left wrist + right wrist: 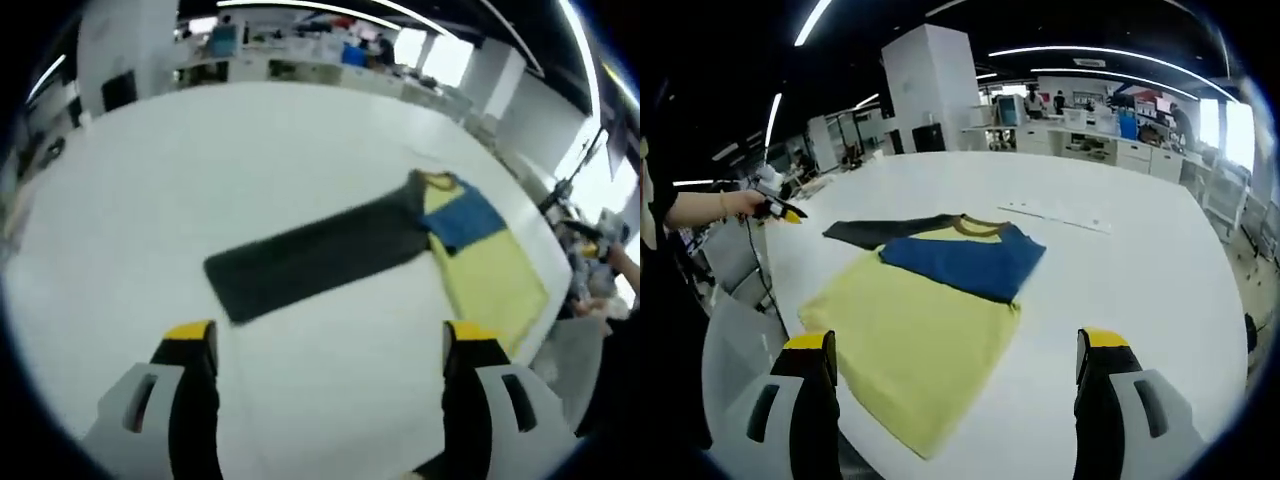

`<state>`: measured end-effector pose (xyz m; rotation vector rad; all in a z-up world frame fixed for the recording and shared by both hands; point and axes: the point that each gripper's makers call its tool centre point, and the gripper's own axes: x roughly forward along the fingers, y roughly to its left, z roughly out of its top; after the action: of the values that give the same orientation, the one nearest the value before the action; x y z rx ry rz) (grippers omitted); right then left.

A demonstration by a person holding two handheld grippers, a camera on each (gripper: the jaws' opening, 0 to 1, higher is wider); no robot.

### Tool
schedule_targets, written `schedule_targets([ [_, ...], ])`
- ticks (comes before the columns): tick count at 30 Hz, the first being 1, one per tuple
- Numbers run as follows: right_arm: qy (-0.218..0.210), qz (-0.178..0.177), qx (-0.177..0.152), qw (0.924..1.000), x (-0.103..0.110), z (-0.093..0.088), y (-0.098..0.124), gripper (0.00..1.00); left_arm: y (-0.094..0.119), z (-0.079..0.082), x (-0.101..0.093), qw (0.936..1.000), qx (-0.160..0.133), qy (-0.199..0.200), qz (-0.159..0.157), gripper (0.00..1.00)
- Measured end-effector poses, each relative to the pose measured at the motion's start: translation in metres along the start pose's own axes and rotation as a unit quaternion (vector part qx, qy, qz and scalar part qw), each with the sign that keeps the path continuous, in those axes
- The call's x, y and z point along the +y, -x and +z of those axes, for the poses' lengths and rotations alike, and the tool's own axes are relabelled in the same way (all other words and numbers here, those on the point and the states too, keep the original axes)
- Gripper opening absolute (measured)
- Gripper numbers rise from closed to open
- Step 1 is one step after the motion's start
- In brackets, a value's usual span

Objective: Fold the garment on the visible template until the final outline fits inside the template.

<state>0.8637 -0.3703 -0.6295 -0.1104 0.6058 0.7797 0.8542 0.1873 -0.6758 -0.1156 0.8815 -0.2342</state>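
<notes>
1. A garment (pixel 930 300) in yellow, blue and dark grey lies flat on a large white table (pixel 1120 260); everything below is placed against that garment.
2. In the right gripper view, its yellow body spreads toward the camera, a blue band crosses the chest below the brown collar, and a dark sleeve runs off to the left.
3. In the left gripper view, the garment (pixel 470 250) lies to the right, and its long dark sleeve stretches leftward across the table (pixel 200 170).
4. The left gripper (pixel 330 345) hangs above bare table just short of the sleeve, its jaws spread wide and holding nothing.
5. The right gripper (pixel 955 355) hovers over the yellow hem, jaws released and apart, nothing between them.
6. Left of the garment in the right gripper view, a person's hand (pixel 745 203) holds what looks like another gripper, though it is too small to be sure.
7. A faint strip (pixel 1055 215) lies on the table beyond the collar.
</notes>
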Motion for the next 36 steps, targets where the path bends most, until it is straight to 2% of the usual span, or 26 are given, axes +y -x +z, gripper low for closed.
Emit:
schedule_targets([
  [8, -0.009, -0.004, 0.011, 0.9999, 0.0, -0.008, -0.008, 1.0, -0.018, 0.012, 0.025, 0.9994, -0.02, 0.022, 0.017, 0.72],
  [12, -0.01, -0.005, 0.016, 0.9998, 0.0, -0.009, -0.011, 1.0, -0.034, 0.015, 0.055, 0.9989, -0.023, 0.026, 0.033, 0.62],
  [17, -0.011, -0.008, 0.022, 0.9997, 0.0, -0.011, -0.013, 1.0, -0.05, 0.017, 0.081, 0.9981, -0.022, 0.03, 0.05, 0.59],
  [21, -0.01, -0.01, 0.029, 0.9995, 0.001, -0.015, -0.015, 1.0, -0.062, 0.015, 0.104, 0.9965, -0.015, 0.027, 0.078, 0.46],
  [25, -0.014, -0.011, 0.031, 0.9993, 0.002, -0.016, -0.017, 1.0, -0.073, 0.014, 0.115, 0.9959, -0.01, 0.025, 0.087, 0.45],
  [29, -0.016, -0.011, 0.037, 0.9991, 0.003, -0.019, -0.019, 1.0, -0.079, 0.018, 0.126, 0.9944, -0.024, 0.036, 0.096, 0.39],
  [33, -0.018, -0.012, 0.042, 0.9989, 0.002, -0.021, -0.02, 1.0, -0.084, 0.017, 0.136, 0.9934, -0.02, 0.036, 0.107, 0.37],
  [36, -0.02, -0.014, 0.041, 0.9989, 0.0, -0.021, -0.02, 1.0, -0.086, 0.016, 0.141, 0.9926, -0.019, 0.037, 0.114, 0.31],
])
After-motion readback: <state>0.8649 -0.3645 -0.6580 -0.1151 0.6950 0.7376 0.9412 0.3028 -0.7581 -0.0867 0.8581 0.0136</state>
